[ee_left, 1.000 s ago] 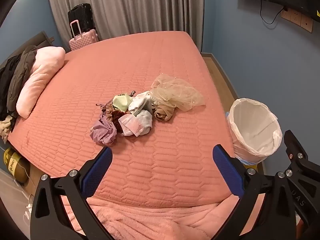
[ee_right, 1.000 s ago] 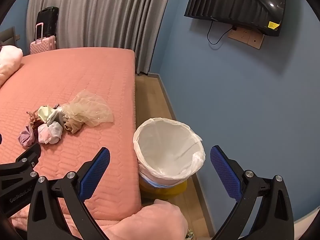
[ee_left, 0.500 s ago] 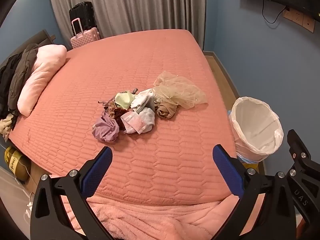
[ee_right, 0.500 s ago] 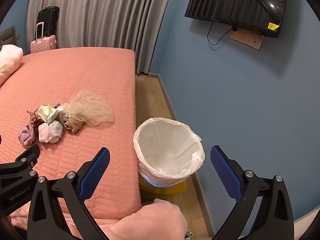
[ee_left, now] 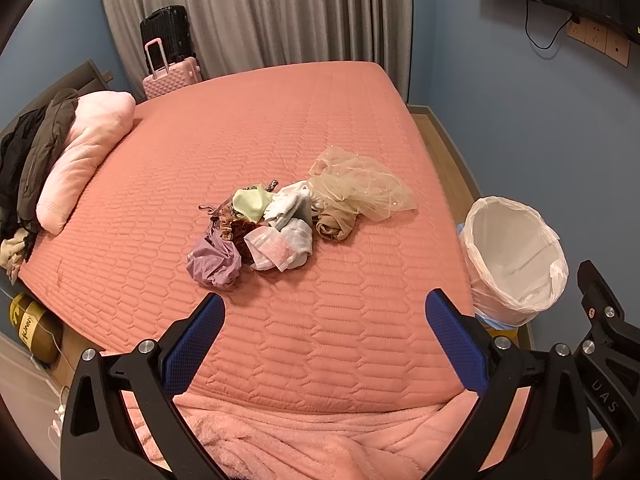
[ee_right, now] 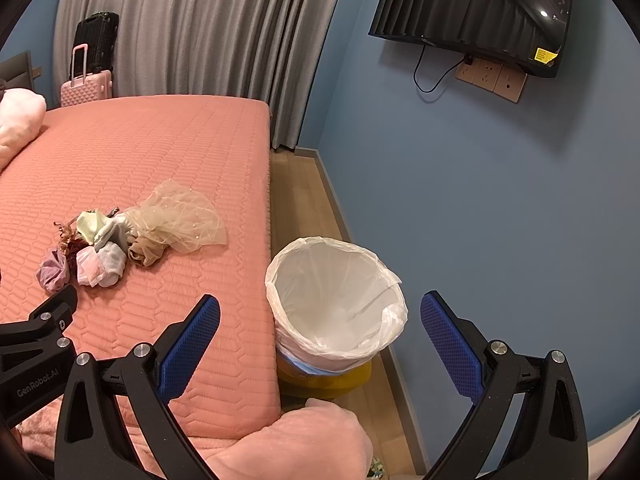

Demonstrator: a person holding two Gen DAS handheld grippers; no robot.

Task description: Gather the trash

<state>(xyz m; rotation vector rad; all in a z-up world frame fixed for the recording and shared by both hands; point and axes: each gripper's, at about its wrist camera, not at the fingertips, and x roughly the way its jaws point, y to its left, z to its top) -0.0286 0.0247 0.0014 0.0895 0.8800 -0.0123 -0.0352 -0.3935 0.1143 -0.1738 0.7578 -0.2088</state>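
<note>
Trash pile on bed, beside bin

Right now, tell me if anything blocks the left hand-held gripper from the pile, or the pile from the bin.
Nothing visible does. Bare bedspread lies between the left hand-held gripper and the pile; the bin stands open beside the bed.

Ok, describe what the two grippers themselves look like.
Both match: the left gripper and right gripper have black angular frames with silver screws, and each finger carries a blue textured pad. White lettering on the left gripper's body reads GenRobot.AI.
</note>
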